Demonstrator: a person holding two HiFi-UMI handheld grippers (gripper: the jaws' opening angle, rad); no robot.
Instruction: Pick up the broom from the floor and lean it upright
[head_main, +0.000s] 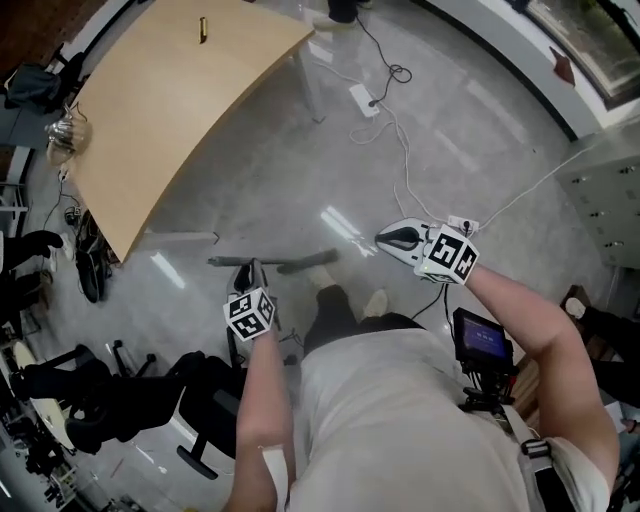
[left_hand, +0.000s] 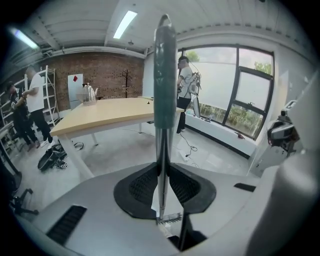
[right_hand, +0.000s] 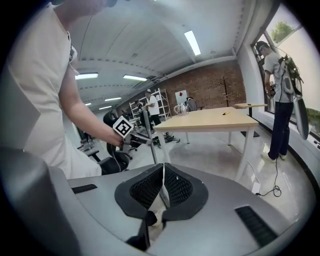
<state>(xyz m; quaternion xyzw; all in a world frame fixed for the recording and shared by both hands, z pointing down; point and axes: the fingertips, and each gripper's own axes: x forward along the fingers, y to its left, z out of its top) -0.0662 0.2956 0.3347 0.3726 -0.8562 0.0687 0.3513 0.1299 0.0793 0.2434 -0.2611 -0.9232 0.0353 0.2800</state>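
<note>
The broom's metal handle (left_hand: 160, 150) with its grey-green grip (left_hand: 164, 75) stands upright between the jaws of my left gripper (left_hand: 161, 175), which is shut on it. In the head view the handle (head_main: 300, 263) shows as a grey bar across the floor just ahead of the left gripper (head_main: 252, 275). The broom's head is not visible in any view. My right gripper (head_main: 388, 238) hangs to the right, apart from the broom, its pads (right_hand: 172, 187) pressed together on nothing. From the right gripper view the left gripper (right_hand: 126, 131) and the pole (right_hand: 150, 137) stand to the left.
A long wooden table (head_main: 170, 110) stands ahead on the left. White cables (head_main: 400, 150) and a power strip (head_main: 362, 98) lie on the grey floor. Office chairs (head_main: 200, 400) crowd the lower left. People stand by the window (left_hand: 184, 90) and shelves (left_hand: 32, 100).
</note>
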